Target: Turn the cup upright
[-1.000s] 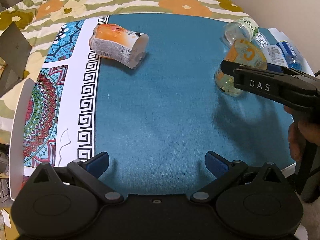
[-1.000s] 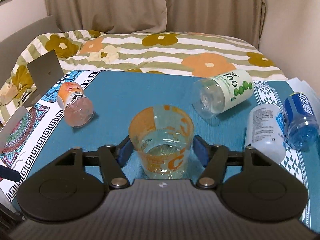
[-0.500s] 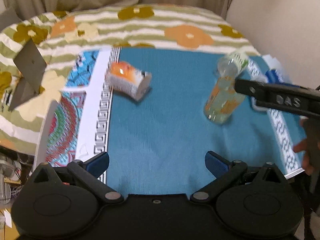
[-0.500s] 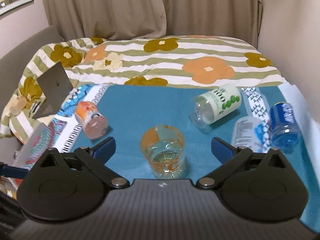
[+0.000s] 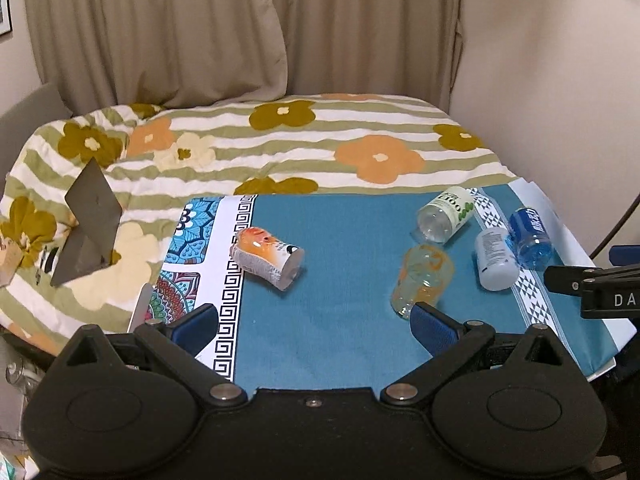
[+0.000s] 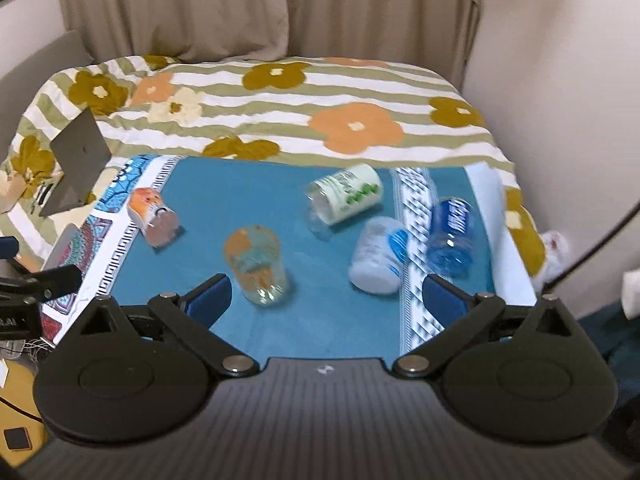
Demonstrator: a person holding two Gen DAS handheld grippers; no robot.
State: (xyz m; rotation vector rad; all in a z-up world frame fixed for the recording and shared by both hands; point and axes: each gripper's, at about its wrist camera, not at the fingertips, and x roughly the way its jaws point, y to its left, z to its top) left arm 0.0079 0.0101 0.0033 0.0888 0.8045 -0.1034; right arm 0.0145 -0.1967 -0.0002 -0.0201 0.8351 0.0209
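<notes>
Looks like the flip is basically done: the cup (image 6: 256,266) stands upright on the blue cloth (image 6: 248,196), just left of the white bottle (image 6: 378,256). Both the right gripper (image 6: 326,294) and left gripper (image 5: 316,326) are wide apart, holding nothing. Next move's probably just clearing away.

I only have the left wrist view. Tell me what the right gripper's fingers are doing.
Observer: The right gripper is open, with nothing between its fingers.
Operator: Say where the cup sits relative to it.
Observer: The cup stands on its base ahead of the fingers, nearer the left one and untouched.
Operator: Report what's right of the blue bottle.
Observer: Past the table edge there is a white object, too blurred to identify.
</notes>
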